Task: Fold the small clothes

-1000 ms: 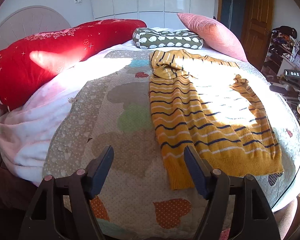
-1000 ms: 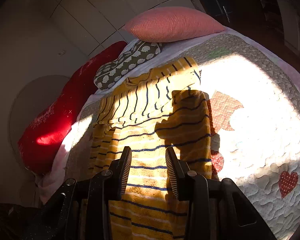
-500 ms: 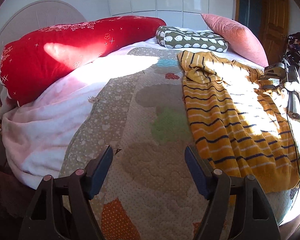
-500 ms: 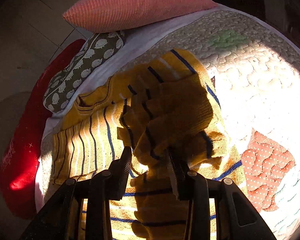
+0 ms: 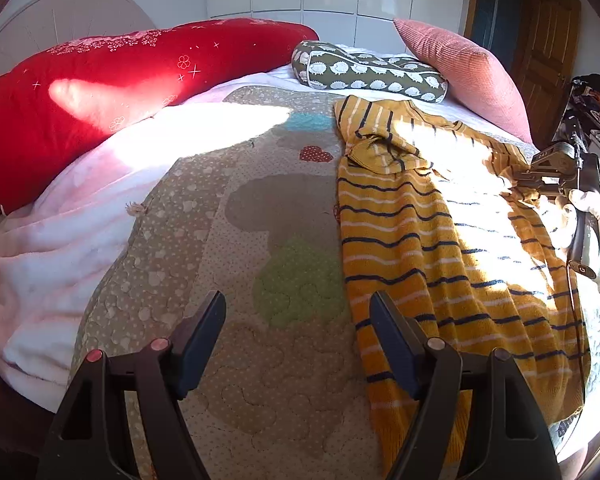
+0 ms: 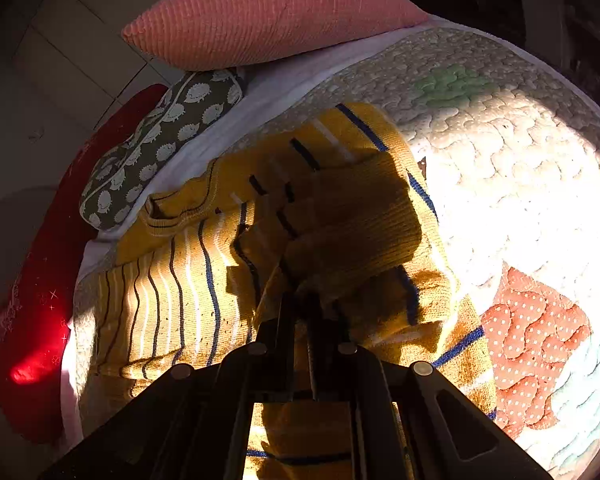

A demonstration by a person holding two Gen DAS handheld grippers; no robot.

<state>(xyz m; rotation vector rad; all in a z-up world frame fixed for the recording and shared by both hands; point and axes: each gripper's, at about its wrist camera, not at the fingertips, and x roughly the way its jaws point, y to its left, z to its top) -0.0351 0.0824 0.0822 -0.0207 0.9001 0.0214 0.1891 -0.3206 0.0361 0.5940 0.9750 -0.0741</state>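
A mustard-yellow sweater (image 5: 440, 240) with navy and white stripes lies flat on the quilted bed cover (image 5: 240, 240), collar toward the pillows. My left gripper (image 5: 298, 320) stands open above the bare quilt, just left of the sweater's hem, with nothing between its fingers. In the right wrist view the folded-over sleeve (image 6: 360, 220) lies bunched on the sweater's (image 6: 180, 280) body. My right gripper (image 6: 300, 300) is closing its jaws, and they pinch the sleeve's knit. The left wrist view shows that same right gripper (image 5: 516, 178) at the sweater's far edge, held by a gloved hand (image 5: 592, 208).
A long red bolster (image 5: 100, 92), a green hedgehog-print pillow (image 5: 368, 72) and a pink ribbed pillow (image 5: 468, 68) line the head of the bed. A pale pink blanket (image 5: 60, 240) hangs off the left side. A wooden door (image 5: 548, 52) and cluttered shelves stand at right.
My right gripper came forward and down onto the bunched sleeve, and its jaws went from open to pinched on the knit. My left gripper drifted left, off the hem, still open.
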